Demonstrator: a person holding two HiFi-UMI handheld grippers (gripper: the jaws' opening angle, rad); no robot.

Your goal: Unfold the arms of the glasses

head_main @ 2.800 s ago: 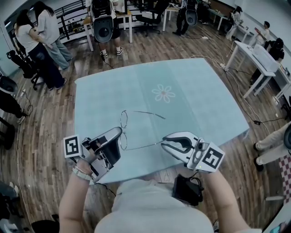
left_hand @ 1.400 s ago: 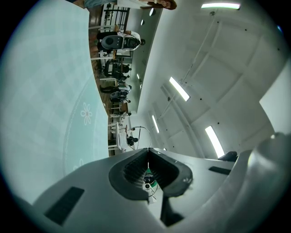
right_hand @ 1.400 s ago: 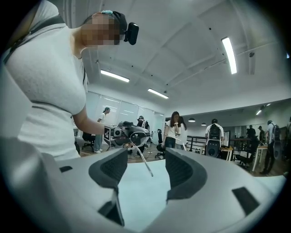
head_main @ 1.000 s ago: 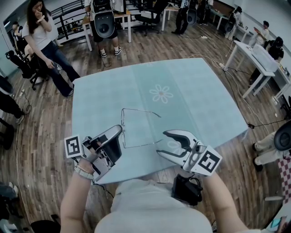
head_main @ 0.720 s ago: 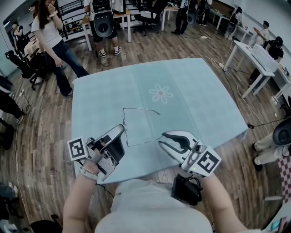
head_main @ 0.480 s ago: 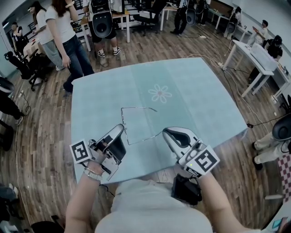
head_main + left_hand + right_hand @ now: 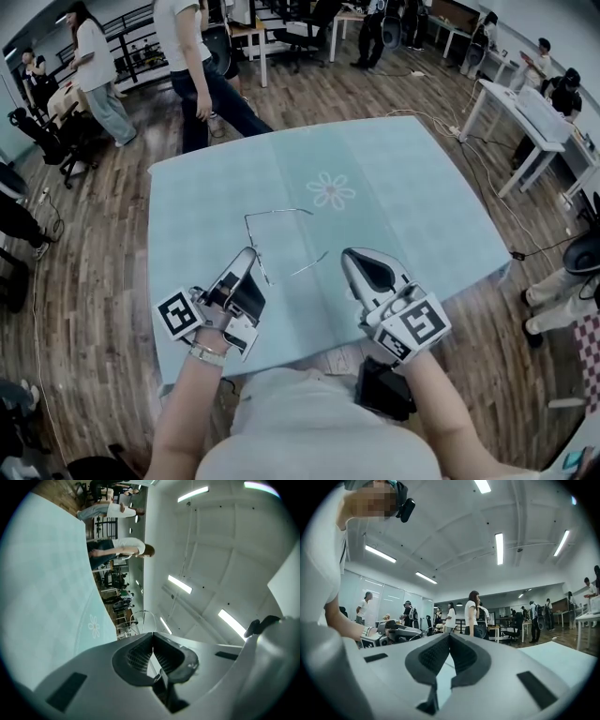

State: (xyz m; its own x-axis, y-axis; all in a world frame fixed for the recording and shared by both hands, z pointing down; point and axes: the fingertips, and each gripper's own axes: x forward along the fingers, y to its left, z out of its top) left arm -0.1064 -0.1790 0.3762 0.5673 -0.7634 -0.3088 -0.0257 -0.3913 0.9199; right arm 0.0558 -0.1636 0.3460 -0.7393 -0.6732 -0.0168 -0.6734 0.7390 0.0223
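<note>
— Glasses (image 7: 253,239): where were they?

— Over the near left part of the pale blue table (image 7: 422,197), on the near side of its flower print (image 7: 330,190). It was a thin wire frame. The far arm pointed right, and the near arm angled out toward the right. I could not tell whether they rested on the cloth.

— What was the left gripper (image 7: 251,253) doing?

— Its jaws were pressed together on the near end of the frame's front. In its own view the wire rim was caught between the pads, and a lens stuck out past the tips.

— And the right gripper (image 7: 347,253)?

— Its jaws had just been closing and had met. Nothing showed between them in its own view. In the head view the tips lay just beside the free end of the near arm, with a little gap between.
</note>
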